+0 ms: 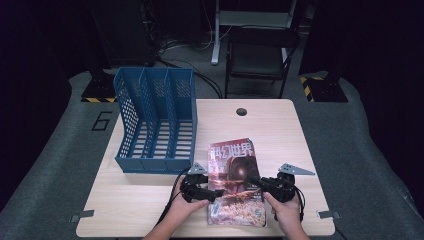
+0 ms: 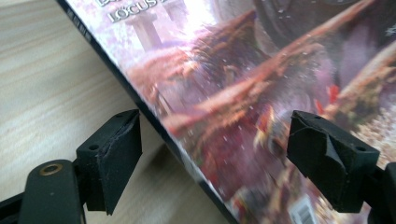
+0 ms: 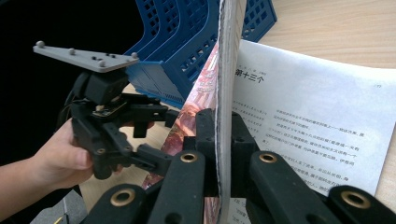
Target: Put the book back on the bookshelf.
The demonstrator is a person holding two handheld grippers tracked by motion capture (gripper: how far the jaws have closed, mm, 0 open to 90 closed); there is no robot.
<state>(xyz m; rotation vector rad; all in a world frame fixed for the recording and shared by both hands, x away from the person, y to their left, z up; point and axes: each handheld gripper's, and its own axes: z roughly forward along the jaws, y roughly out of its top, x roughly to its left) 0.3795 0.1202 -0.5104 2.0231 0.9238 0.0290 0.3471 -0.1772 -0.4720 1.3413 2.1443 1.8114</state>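
A magazine (image 1: 234,182) with a reddish cover lies on the near middle of the wooden table (image 1: 280,125). My right gripper (image 1: 252,181) is shut on its right side. In the right gripper view the black jaws (image 3: 218,135) clamp the cover and a sheaf of pages, raised on edge, and a white printed page (image 3: 317,121) lies open beneath. My left gripper (image 1: 215,194) is at the magazine's left edge. Its pads (image 2: 114,149) stand wide apart on either side of the dark spine edge of the magazine (image 2: 243,93), not pressing it. The left gripper (image 3: 166,137) and its hand also appear in the right gripper view.
A blue three-slot file rack (image 1: 157,120) lies on its back at the table's far left, close behind the left gripper. A round cable hole (image 1: 242,111) is at the far edge. A dark chair (image 1: 260,55) stands beyond the table.
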